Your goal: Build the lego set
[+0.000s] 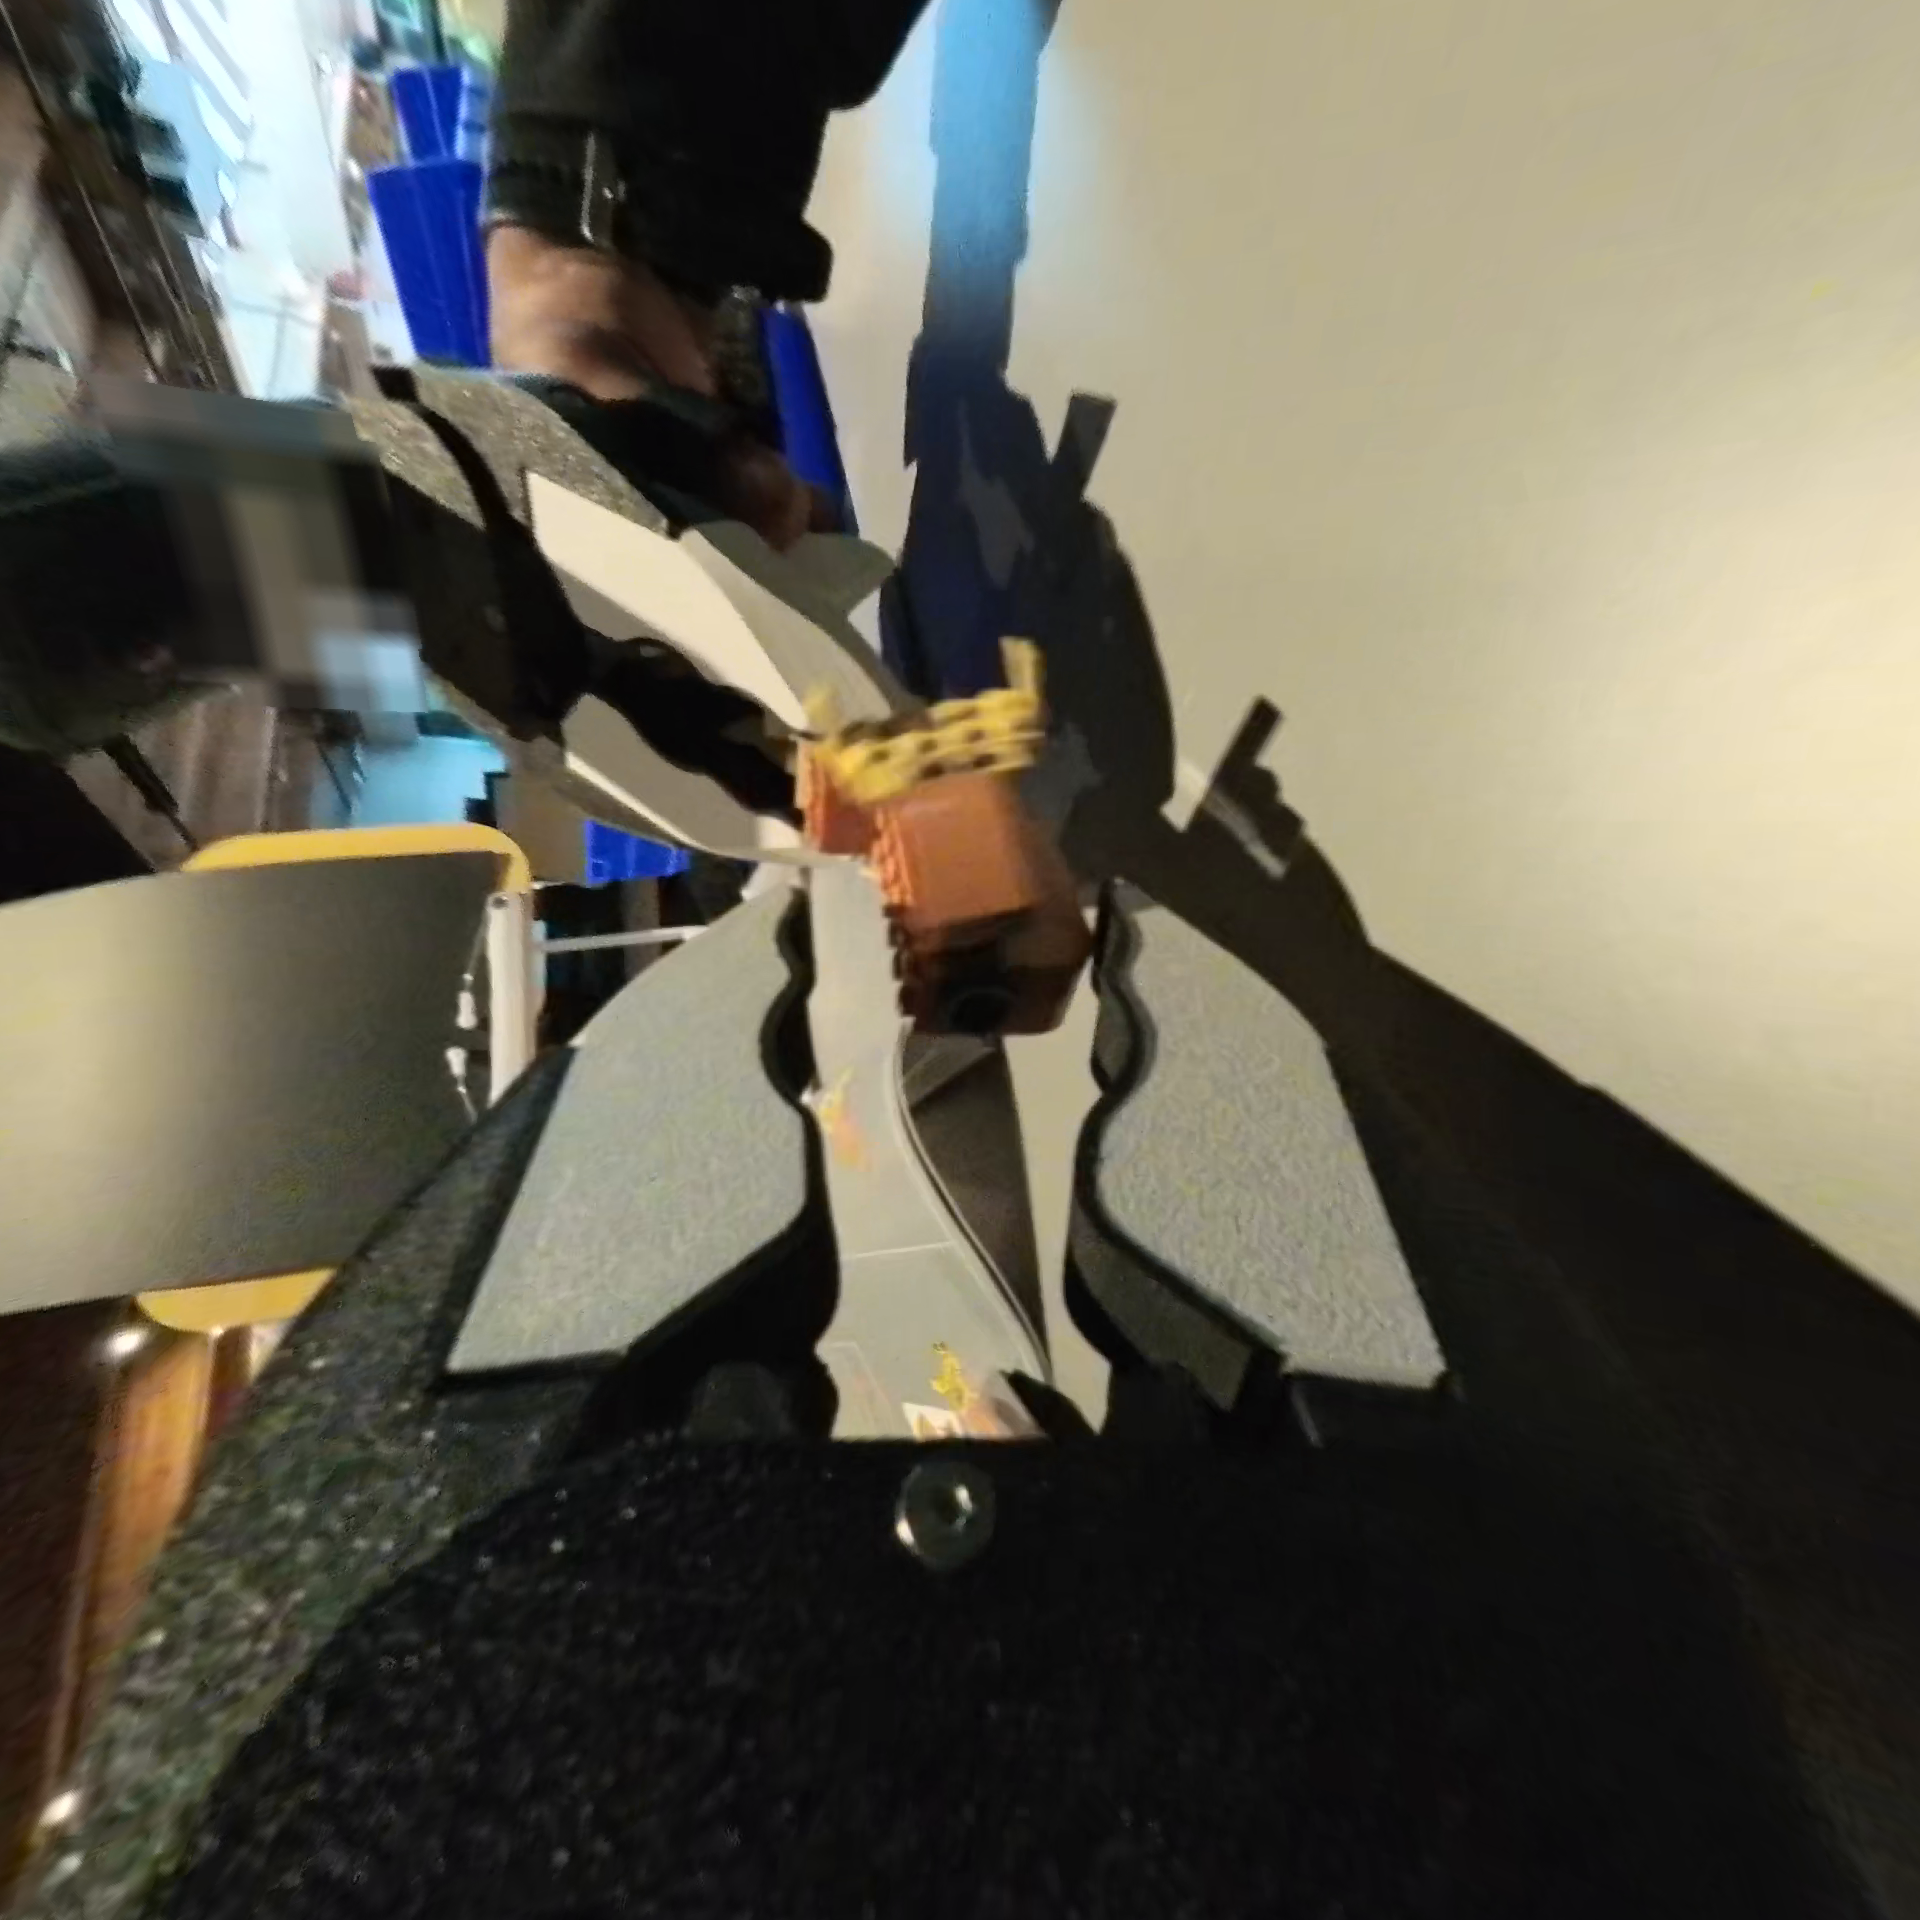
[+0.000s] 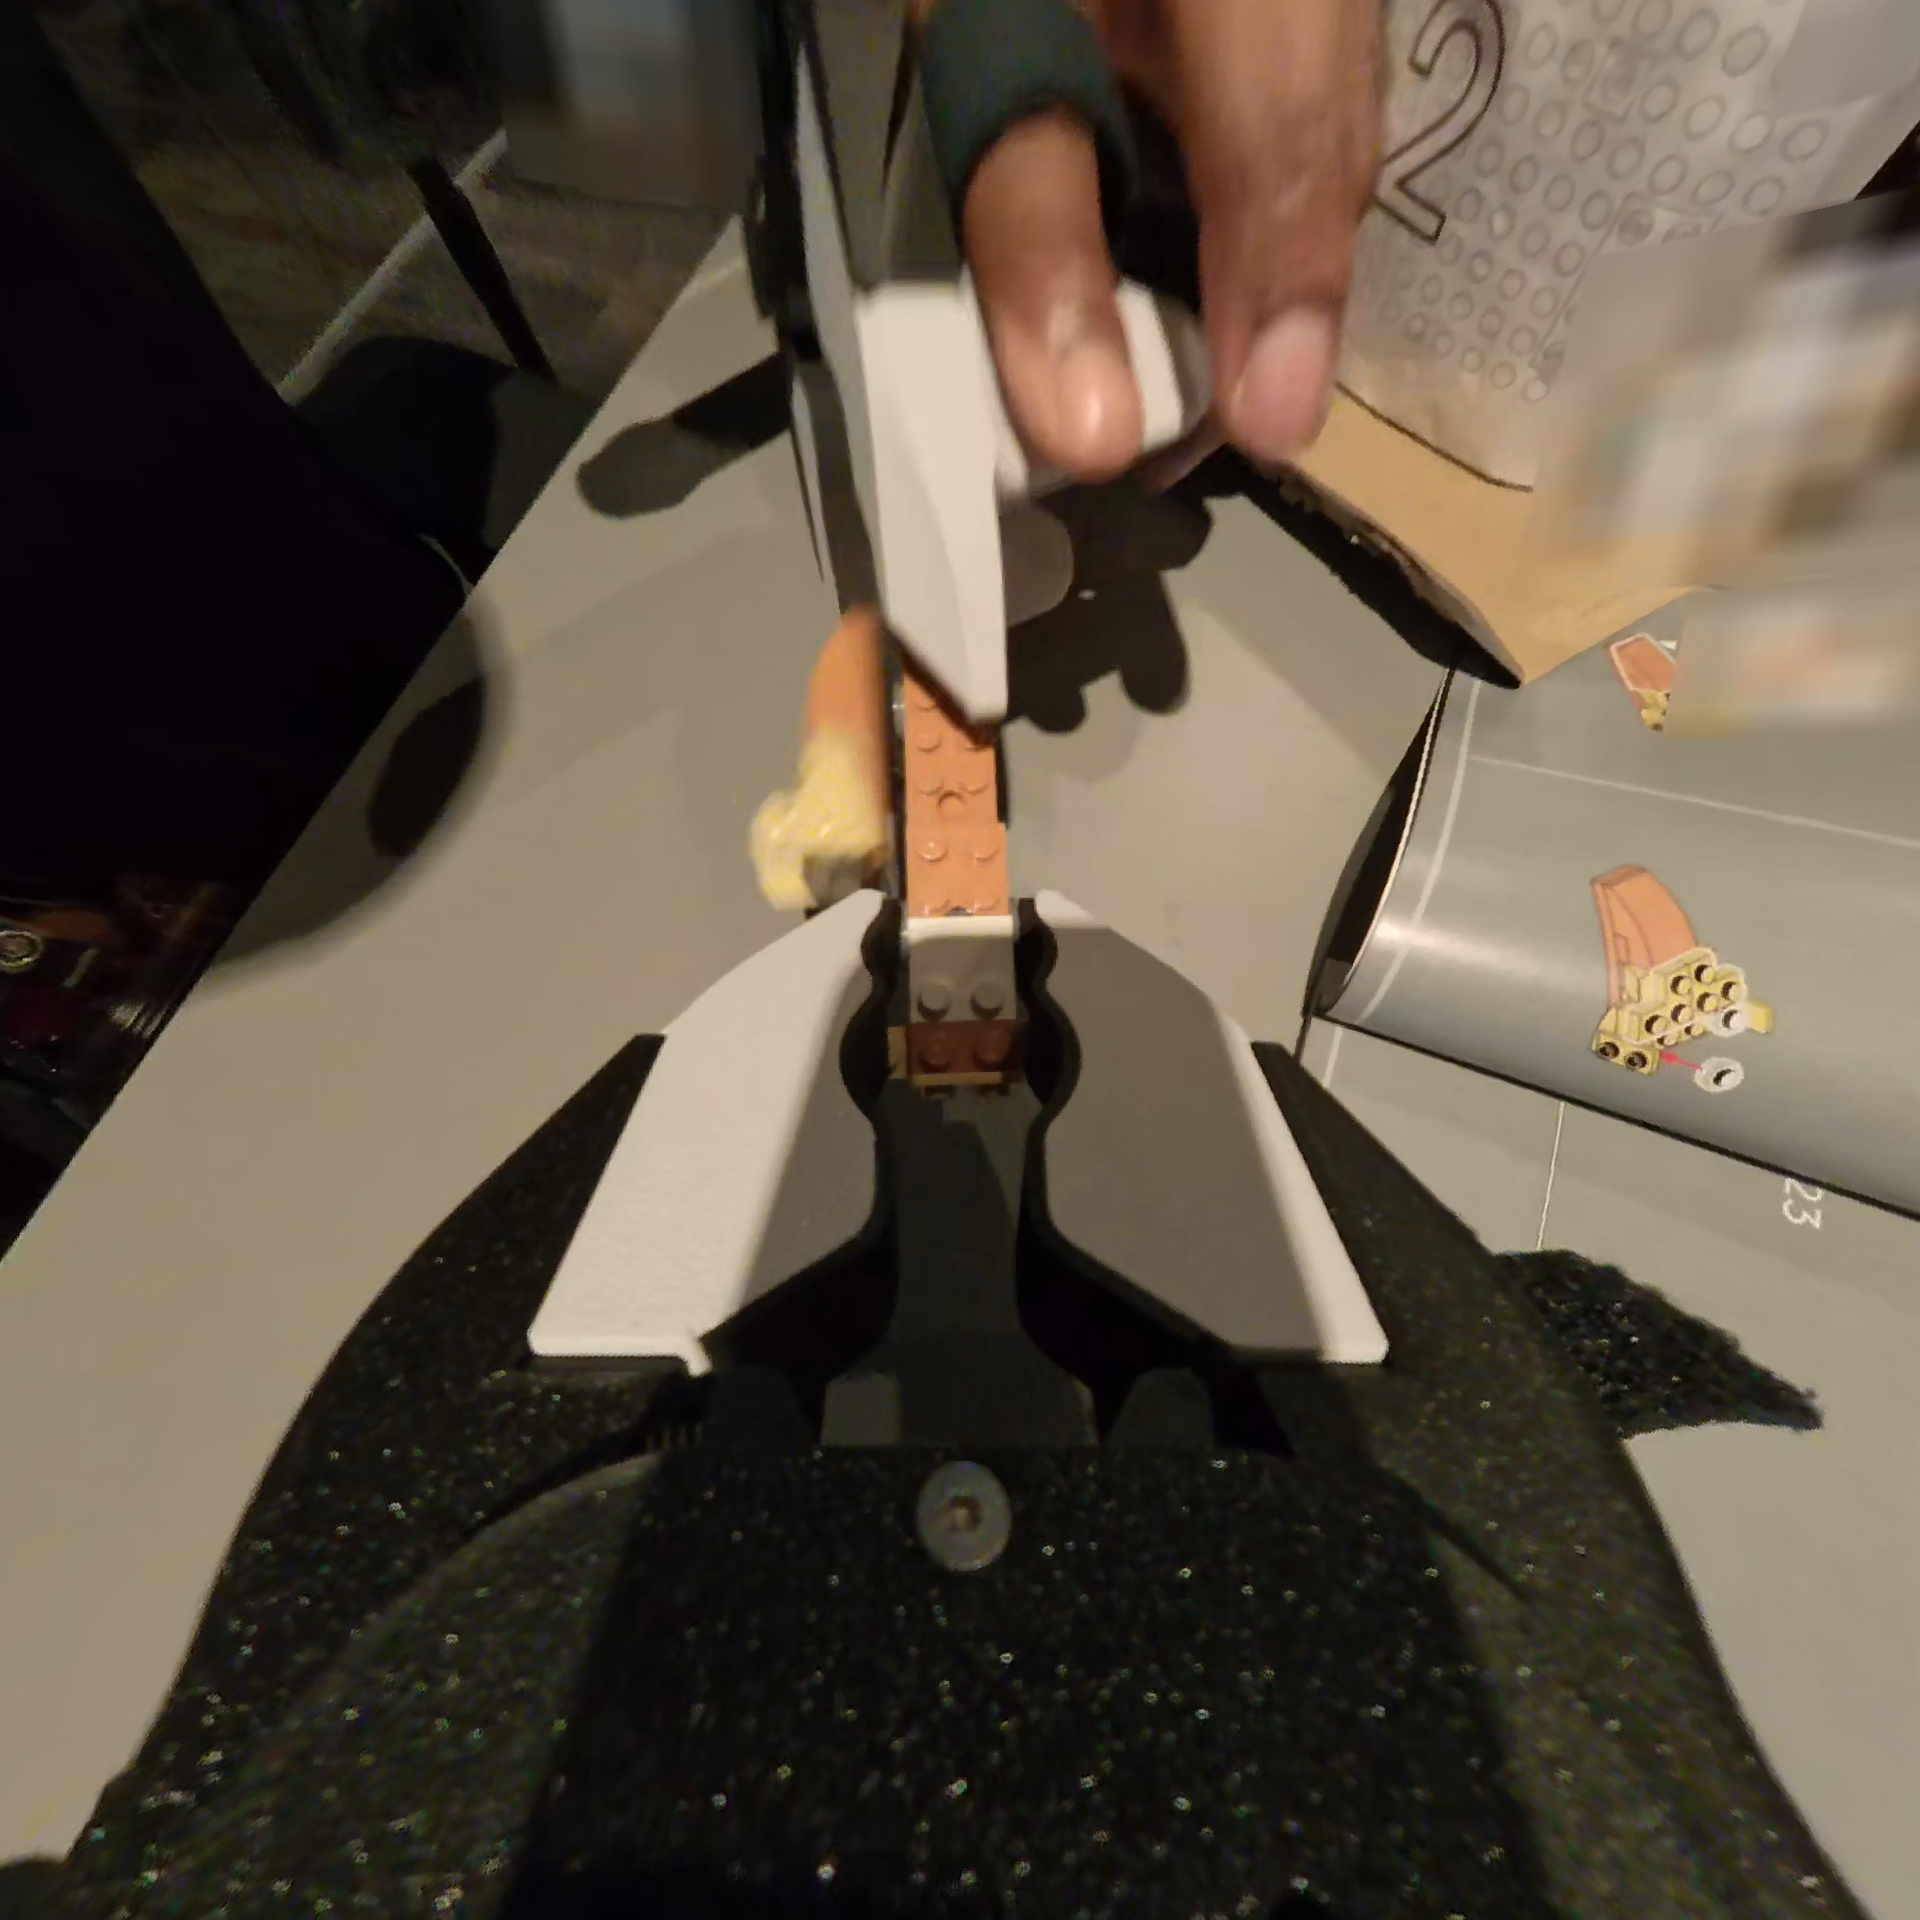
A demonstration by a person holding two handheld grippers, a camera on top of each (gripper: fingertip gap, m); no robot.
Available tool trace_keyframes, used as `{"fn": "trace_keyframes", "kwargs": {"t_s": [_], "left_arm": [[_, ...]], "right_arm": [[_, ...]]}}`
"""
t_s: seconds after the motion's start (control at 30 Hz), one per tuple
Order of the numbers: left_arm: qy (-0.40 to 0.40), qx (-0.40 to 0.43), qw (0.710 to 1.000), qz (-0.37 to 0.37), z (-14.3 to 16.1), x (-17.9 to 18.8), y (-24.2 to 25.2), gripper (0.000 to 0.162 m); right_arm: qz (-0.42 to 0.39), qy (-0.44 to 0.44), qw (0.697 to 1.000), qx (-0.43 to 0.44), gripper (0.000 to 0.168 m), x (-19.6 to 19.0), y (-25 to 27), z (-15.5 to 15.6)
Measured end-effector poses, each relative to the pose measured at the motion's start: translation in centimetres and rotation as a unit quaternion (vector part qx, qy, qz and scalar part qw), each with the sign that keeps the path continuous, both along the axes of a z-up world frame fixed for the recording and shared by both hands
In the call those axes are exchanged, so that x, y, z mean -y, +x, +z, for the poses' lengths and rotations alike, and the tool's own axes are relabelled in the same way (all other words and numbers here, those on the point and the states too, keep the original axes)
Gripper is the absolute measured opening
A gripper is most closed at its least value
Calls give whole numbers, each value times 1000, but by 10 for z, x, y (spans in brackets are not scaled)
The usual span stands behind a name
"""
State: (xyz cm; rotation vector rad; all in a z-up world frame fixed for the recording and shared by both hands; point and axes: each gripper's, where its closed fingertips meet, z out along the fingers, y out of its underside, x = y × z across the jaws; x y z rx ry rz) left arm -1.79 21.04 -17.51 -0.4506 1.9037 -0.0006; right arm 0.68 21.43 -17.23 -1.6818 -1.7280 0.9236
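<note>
A brown and orange lego assembly (image 1: 977, 894) with a tan perforated piece (image 1: 935, 738) on top is held in the air. My right gripper (image 2: 961, 935) is shut on its near end, on a grey brick (image 2: 961, 987) and a brown brick; the orange studded plate (image 2: 951, 800) runs forward from the tips. In the left wrist view the right gripper (image 1: 800, 769) reaches in from the upper left. My left gripper (image 1: 951, 925) has its jaws apart on either side of the assembly, with a gap on the left side. In the right wrist view it (image 2: 935, 582) comes down from above onto the plate's far end.
An open instruction booklet (image 2: 1610, 987) and a brown paper bag (image 2: 1507, 520) lie on the grey table (image 2: 312, 1039) at the right. A person's hand (image 2: 1091, 312) holds the left gripper. Blue bins (image 1: 436, 239) stand far behind.
</note>
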Motion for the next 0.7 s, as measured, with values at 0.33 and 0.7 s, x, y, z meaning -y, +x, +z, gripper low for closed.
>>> {"fn": "trace_keyframes", "kwargs": {"t_s": [0.33,0.7], "left_arm": [[-50,-11,990,129,-28,-31,-2,44],[-259,-9,957,126,-9,4,-13,48]], "right_arm": [[-43,-16,997,54,22,-13,14,-21],[-68,-36,993,88,22,-5,30,-38]]}}
